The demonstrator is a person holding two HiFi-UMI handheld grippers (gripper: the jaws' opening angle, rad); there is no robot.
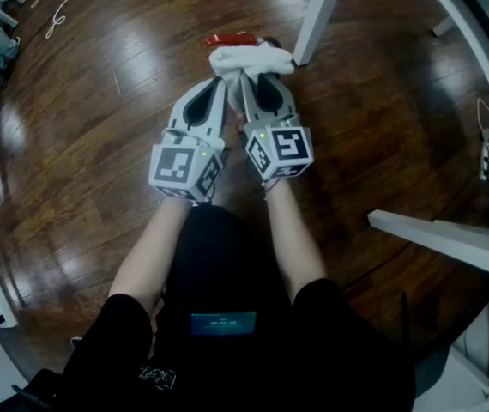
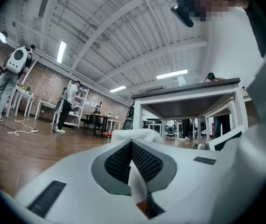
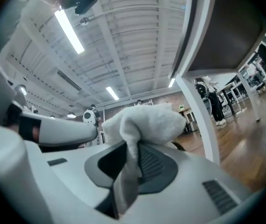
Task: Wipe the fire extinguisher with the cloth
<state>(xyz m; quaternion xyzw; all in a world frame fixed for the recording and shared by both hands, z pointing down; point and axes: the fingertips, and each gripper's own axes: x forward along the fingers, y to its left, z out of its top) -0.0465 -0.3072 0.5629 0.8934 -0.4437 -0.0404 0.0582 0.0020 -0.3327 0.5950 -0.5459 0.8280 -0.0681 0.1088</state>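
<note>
The person crouches low over the dark, glossy wooden plank floor (image 1: 90, 153), both arms stretched forward and the two tools held side by side, nearly touching. The left gripper (image 1: 216, 84) has its jaws pressed together on a thin strip of the fluffy white cloth (image 1: 250, 59), which runs down between the ribbed dark pads. The right gripper (image 1: 248, 81) pinches the same cloth, and from its own view a thick tuft bulges up over the jaw tips. The cloth sits bunched just ahead of both tips, down at floor level.

The red fire extinguisher (image 1: 231, 39) lies on its side on the floor right behind the cloth, partly covered by it. I cannot tell whether the cloth presses on it. A slanted white table leg (image 1: 318, 14) stands just to the right of the bundle. Far off to the left, a thin white cable (image 1: 58, 9) trails over the boards. In the left gripper view, a person in a pale top (image 2: 69, 107) stands beside distant tables.
</note>
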